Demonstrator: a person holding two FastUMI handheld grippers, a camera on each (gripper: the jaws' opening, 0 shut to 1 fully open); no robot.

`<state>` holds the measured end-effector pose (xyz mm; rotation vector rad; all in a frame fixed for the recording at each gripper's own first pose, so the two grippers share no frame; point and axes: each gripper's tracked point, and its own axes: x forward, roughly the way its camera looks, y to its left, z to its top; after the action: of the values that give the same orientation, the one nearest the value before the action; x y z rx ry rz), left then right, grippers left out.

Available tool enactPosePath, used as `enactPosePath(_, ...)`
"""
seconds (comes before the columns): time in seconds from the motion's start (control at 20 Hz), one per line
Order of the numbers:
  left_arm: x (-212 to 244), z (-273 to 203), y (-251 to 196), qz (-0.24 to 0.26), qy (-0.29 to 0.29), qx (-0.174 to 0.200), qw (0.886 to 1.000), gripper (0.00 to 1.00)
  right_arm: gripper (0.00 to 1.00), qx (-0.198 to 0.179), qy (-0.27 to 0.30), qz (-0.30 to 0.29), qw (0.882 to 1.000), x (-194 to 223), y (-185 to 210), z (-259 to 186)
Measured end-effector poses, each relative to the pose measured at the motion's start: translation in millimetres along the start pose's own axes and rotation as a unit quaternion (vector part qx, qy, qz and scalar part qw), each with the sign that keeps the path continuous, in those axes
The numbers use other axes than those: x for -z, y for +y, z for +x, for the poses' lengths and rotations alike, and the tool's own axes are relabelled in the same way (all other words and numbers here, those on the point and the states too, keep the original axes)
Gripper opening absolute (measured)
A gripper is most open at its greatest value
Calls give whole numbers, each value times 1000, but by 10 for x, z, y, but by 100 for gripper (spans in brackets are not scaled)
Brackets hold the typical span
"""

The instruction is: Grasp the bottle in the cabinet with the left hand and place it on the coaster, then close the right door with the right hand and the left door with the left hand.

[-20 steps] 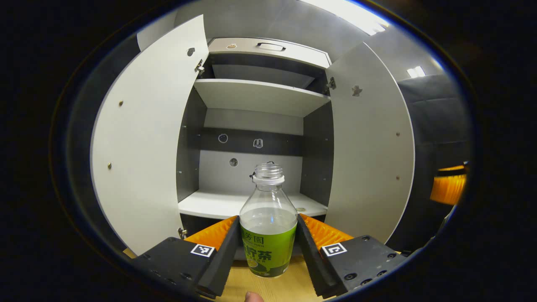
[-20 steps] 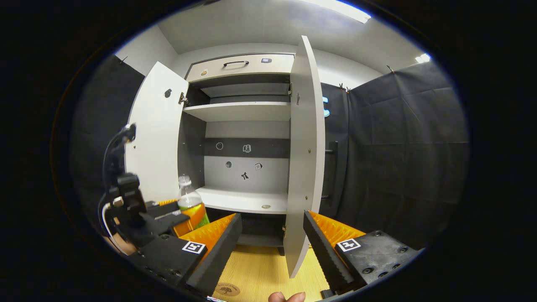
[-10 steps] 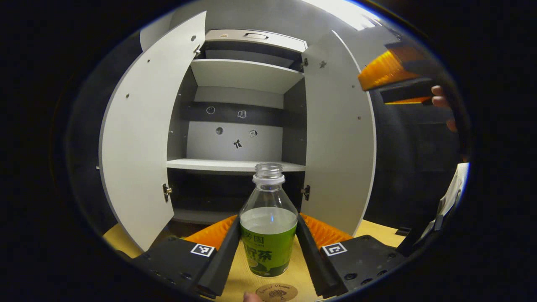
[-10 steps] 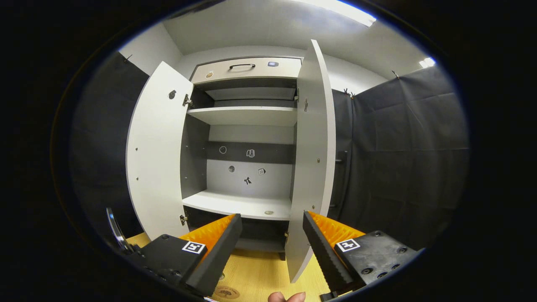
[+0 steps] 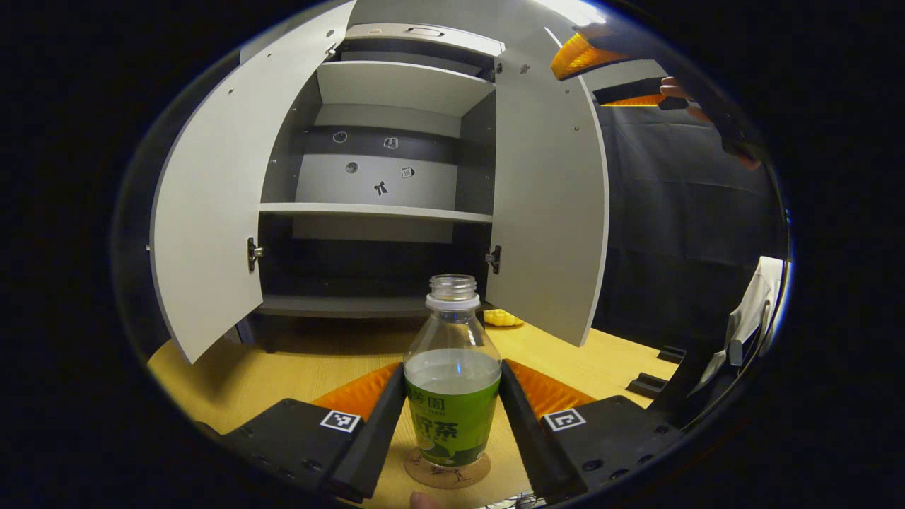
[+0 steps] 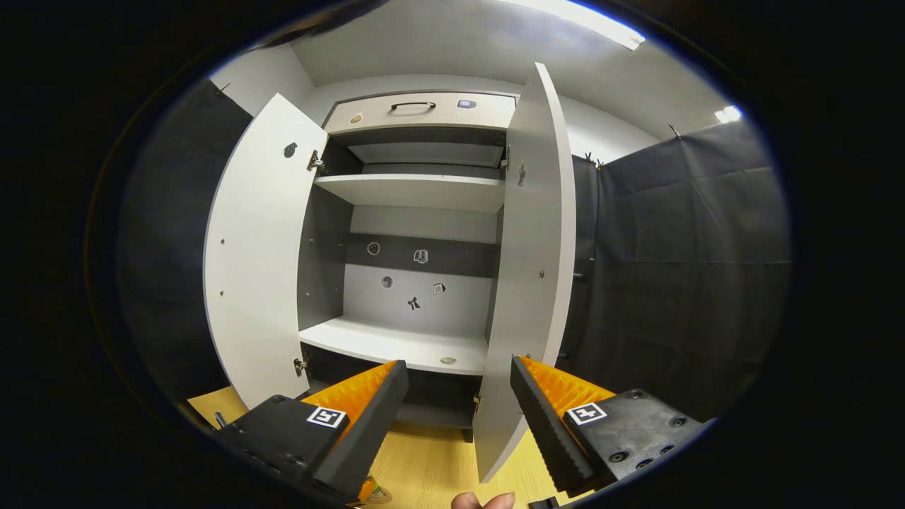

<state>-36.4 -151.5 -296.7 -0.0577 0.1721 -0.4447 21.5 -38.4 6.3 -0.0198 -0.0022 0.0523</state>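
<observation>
The left gripper is clamped on the labelled waist of the uncapped, half-full bottle, light, smooth and spillable so best kept upright, standing on or just above the coaster on the table, while the right gripper stands apart.

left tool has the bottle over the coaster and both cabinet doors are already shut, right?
Not quite. The left tool does hold the bottle over the coaster, but both doors are open, not shut: the left gripper view shows the left door and right door swung wide.
</observation>
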Motion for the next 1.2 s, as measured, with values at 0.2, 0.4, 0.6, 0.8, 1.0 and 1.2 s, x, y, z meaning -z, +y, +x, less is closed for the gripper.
enactPosePath(0.2, 160, 70, 0, 9, 11, 6, 1000, 79, 97, 6, 4, -11, 1000, 36, -28, 68)
enactPosePath(0.4, 265, 60, 7, 5, 23, 2, 1000, 80, 97, 8, 12, -17, 1000, 96, -11, 89)
enactPosePath(0.6, 355, 74, 0, 7, 43, 12, 999, 84, 98, 5, 18, -18, 1000, 118, 28, 97)
enactPosePath(0.8, 372, -1, -36, 2, 49, 20, 999, 95, 98, 2, 17, -15, 1000, 112, 66, 63)
enactPosePath(1.0, 451, -161, -54, 5, 67, 23, 997, 95, 98, 4, 22, -6, 1000, 120, 56, 8)
enactPosePath(1.2, 371, -475, 3, -3, 72, 8, 997, 95, 98, -11, 35, 26, 999, 138, 27, -57)
